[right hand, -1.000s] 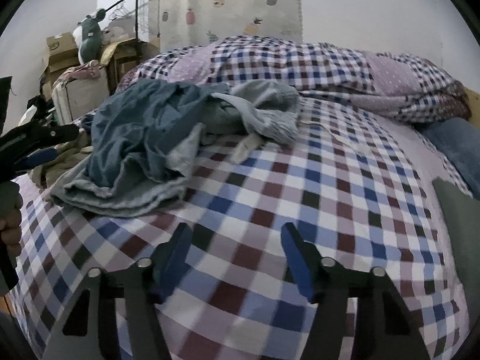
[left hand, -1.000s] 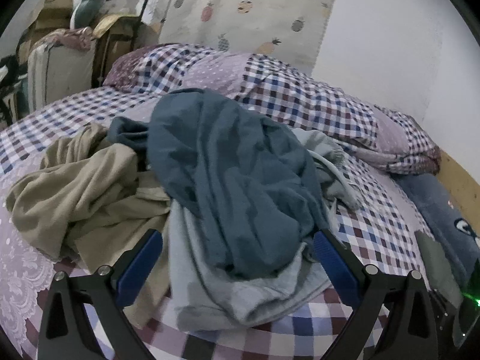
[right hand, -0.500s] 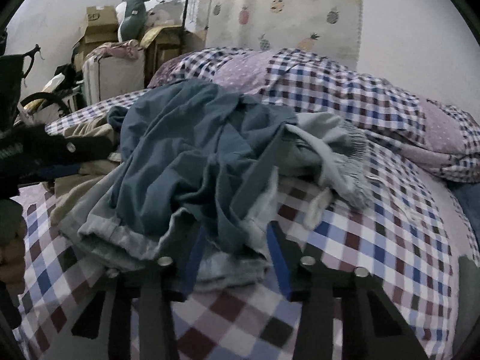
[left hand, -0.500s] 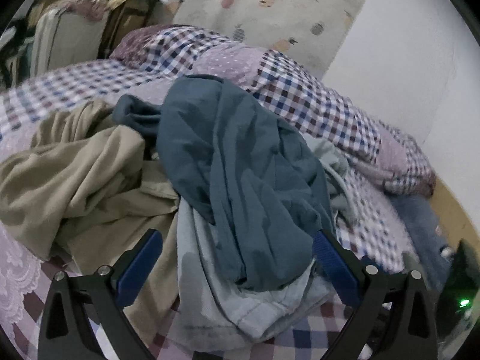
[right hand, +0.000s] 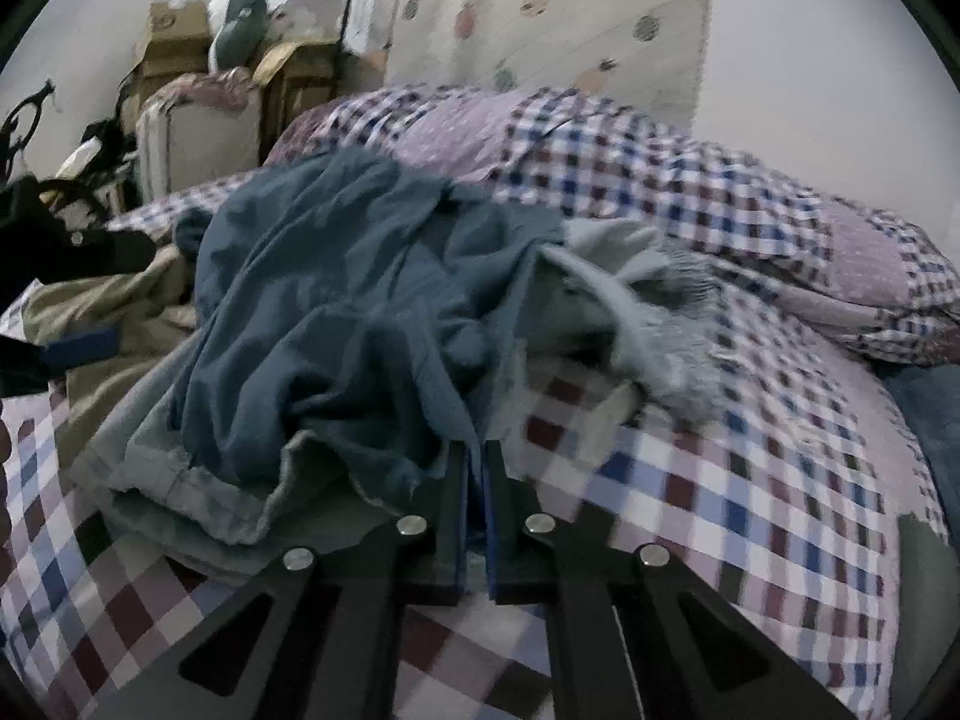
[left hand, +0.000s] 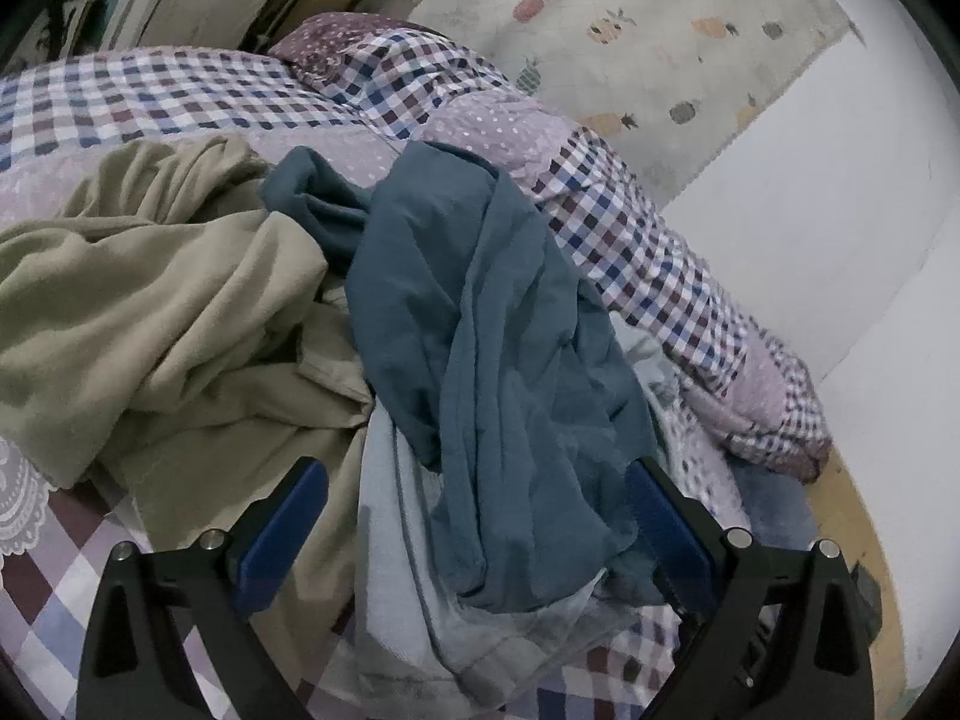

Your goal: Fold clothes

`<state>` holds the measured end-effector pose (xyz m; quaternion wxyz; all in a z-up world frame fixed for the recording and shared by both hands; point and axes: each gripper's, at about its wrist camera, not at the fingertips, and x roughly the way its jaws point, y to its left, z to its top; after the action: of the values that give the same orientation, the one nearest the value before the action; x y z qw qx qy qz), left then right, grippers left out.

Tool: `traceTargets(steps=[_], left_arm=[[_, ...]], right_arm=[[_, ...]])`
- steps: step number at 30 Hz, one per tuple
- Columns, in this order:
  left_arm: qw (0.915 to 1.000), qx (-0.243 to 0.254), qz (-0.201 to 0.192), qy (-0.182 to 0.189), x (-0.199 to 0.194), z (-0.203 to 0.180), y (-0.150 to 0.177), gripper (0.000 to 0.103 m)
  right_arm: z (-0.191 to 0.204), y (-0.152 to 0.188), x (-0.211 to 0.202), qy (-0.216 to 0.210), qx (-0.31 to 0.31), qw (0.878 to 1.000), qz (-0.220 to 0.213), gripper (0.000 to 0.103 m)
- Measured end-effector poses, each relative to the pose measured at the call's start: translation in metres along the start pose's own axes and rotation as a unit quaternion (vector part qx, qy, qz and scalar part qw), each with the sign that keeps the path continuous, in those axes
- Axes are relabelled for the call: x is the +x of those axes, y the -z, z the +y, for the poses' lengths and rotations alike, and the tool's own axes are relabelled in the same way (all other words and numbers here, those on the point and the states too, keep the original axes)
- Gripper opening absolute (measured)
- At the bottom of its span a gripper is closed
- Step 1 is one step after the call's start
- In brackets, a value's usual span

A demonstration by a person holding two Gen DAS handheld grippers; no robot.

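Bedroom: bed [right hand: 690, 480] under checked cover, pineapple-print hanging [left hand: 630, 18] on wall behind. Clothes pile mid-bed: beige garment [left hand: 150, 312] at left; blue-grey garment [left hand: 498, 360] draped over pale grey garment [left hand: 408, 600]. Change over last second: right tool [right hand: 474, 480], earlier apart above bare cover, now advanced to pile, fingers together, clamped on hem of blue-grey garment. Left tool [left hand: 474, 516] remains apart, straddling same garment, nothing gripped. Judgement: first grasp secured; garment ready for lifting from pile; folding not yet begun.
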<state>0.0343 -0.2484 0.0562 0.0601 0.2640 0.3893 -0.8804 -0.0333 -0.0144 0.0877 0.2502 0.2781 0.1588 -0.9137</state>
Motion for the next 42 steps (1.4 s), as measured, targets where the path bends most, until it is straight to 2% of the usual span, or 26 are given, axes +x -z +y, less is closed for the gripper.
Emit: traceTargets(steps=[3,7,12,17,21,25,28,32,36,37,39,41,42], left_arm=[[0.9998,-0.018,-0.006,0.006,-0.003,0.007,-0.003,0.101],[0.9998,-0.017,-0.007,-0.008,-0.003,0.008,-0.005,0.101],[0.9999,-0.004,-0.010,0.001,-0.006,0.001,-0.003,0.101],[0.9996,0.003,0.000,0.027,-0.004,-0.006,0.001,0.101],[0.9992,0.016,0.012,0.036,-0.001,-0.016,0.004,0.101],[0.9976,0.052,0.024,0.039,0.004,-0.030,0.009,0.101],[0.9946,0.091,0.035,0.036,0.007,-0.039,0.015,0.101],[0.9863,0.158,0.047,0.011,0.014,-0.060,0.028,0.101],[0.9792,0.194,0.058,-0.009,0.022,-0.069,0.043,0.101],[0.9775,0.202,0.060,-0.013,0.024,-0.070,0.047,0.099],[0.9749,0.212,0.065,-0.025,0.028,-0.070,0.050,0.091],[0.9726,0.217,0.072,-0.039,0.034,-0.070,0.054,0.068],[0.9721,0.218,0.077,-0.044,0.037,-0.069,0.056,0.062]], right_arm=[[-0.017,0.001,-0.019,0.014,0.022,0.999,-0.019,0.001],[-0.045,0.004,-0.045,0.036,0.055,0.997,-0.039,0.001],[-0.086,0.012,-0.081,0.074,0.100,0.990,-0.062,0.001],[-0.130,0.036,-0.110,0.128,0.139,0.980,-0.056,0.001],[-0.174,0.066,-0.120,0.173,0.193,0.965,-0.033,0.001],[-0.217,0.108,-0.120,0.194,0.282,0.939,-0.011,0.002],[-0.231,0.129,-0.108,0.186,0.324,0.928,0.009,0.003],[-0.222,0.130,-0.091,0.193,0.319,0.927,0.026,0.006],[-0.207,0.128,-0.080,0.183,0.298,0.936,0.041,0.019],[-0.205,0.127,-0.079,0.179,0.294,0.938,0.038,0.027],[-0.202,0.124,-0.077,0.171,0.288,0.942,0.031,0.039],[-0.200,0.123,-0.076,0.159,0.285,0.945,0.030,0.042],[-0.201,0.122,-0.073,0.153,0.284,0.946,0.031,0.043]])
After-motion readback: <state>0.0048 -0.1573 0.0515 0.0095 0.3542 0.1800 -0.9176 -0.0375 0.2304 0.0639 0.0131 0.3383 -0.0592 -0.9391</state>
